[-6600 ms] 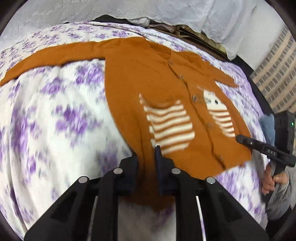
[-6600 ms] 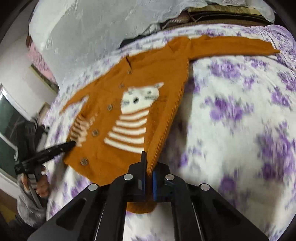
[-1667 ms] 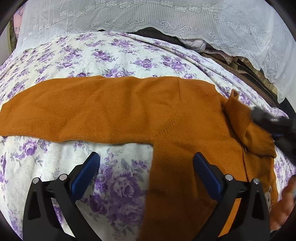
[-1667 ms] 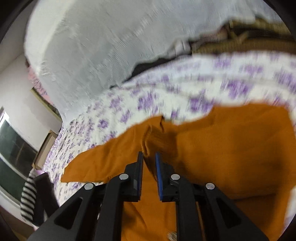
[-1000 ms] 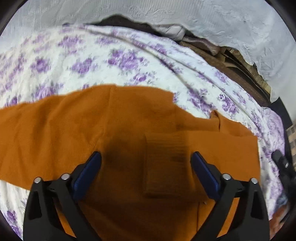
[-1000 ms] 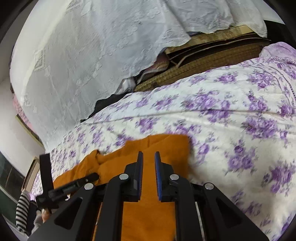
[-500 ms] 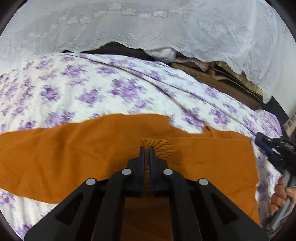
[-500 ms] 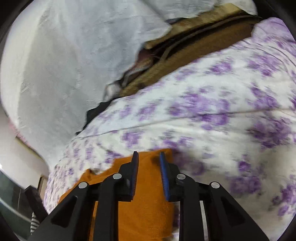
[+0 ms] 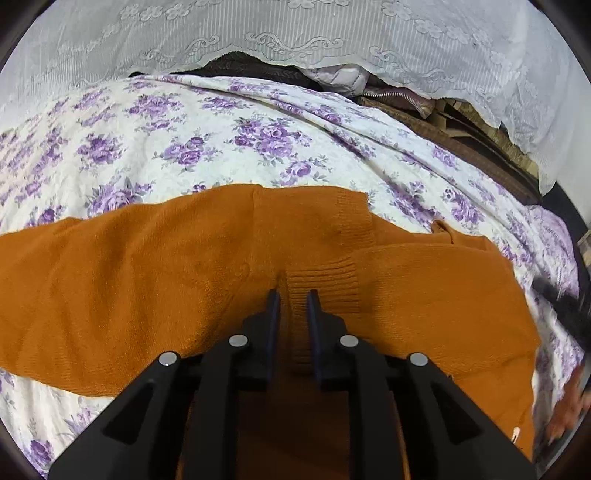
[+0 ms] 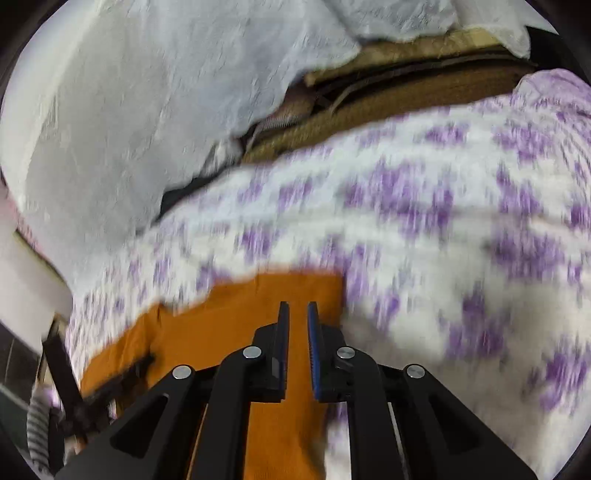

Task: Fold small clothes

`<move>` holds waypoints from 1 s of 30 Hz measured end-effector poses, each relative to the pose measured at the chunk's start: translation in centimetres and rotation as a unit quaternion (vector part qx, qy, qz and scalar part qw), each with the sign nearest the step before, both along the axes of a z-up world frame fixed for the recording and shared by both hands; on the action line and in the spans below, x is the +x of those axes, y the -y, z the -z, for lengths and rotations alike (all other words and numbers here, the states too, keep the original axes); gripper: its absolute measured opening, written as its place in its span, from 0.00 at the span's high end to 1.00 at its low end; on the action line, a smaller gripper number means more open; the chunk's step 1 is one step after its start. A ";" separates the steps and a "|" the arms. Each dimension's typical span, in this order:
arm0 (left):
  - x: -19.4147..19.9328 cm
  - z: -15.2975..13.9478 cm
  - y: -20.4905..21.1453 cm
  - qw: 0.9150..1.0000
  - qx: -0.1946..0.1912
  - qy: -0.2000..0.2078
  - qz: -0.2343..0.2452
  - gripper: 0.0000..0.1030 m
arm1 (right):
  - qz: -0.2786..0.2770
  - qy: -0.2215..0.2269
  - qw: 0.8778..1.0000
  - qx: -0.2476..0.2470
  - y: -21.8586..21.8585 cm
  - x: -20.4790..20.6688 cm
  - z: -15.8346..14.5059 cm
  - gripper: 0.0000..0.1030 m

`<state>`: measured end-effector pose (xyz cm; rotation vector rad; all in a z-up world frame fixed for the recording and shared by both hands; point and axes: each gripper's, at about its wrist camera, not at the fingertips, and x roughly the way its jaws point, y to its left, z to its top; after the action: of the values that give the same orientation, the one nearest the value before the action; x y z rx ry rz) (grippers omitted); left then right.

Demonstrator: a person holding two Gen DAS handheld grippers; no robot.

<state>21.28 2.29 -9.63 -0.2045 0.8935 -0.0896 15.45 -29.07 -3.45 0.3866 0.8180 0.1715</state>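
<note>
An orange knitted sweater [image 9: 155, 288] lies flat, plain side up, on a bed [image 9: 221, 140] with a white cover printed with purple flowers. One sleeve stretches out to the left. The other sleeve is folded in across the body, its ribbed cuff [image 9: 325, 280] near the middle. In the blurred right wrist view a squared corner of it [image 10: 295, 291] shows

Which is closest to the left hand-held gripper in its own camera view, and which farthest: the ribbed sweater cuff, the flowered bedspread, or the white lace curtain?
1. Ribbed cuff, between the left hand-held gripper fingers.
2. Flowered bedspread, beyond the orange sweater.
3. White lace curtain, at the back, top of view.
</note>
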 end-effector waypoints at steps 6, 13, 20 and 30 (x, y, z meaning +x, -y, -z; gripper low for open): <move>0.1 0.1 -0.1 1.000 -0.005 -0.001 0.000 0.85 | -0.004 -0.026 0.999 -0.047 -1.1 -1.2 2.0 0.92; 0.0 0.1 -0.3 1.000 -0.021 -0.001 0.002 0.84 | -0.029 -0.014 0.994 -0.108 -2.8 -3.6 2.7 0.88; -2.6 -1.0 -1.6 0.999 -0.044 0.013 0.010 0.51 | 0.000 0.009 0.999 -0.047 -2.0 0.1 -0.5 0.84; -10.9 -2.8 -11.5 0.995 -0.045 0.026 -0.087 0.30 | 0.024 0.064 0.997 -0.022 -0.1 -2.7 -0.6 0.56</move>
<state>10.42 13.81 -6.86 -0.3622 0.8166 0.0263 12.77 -28.95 -2.89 0.3501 0.6841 0.1314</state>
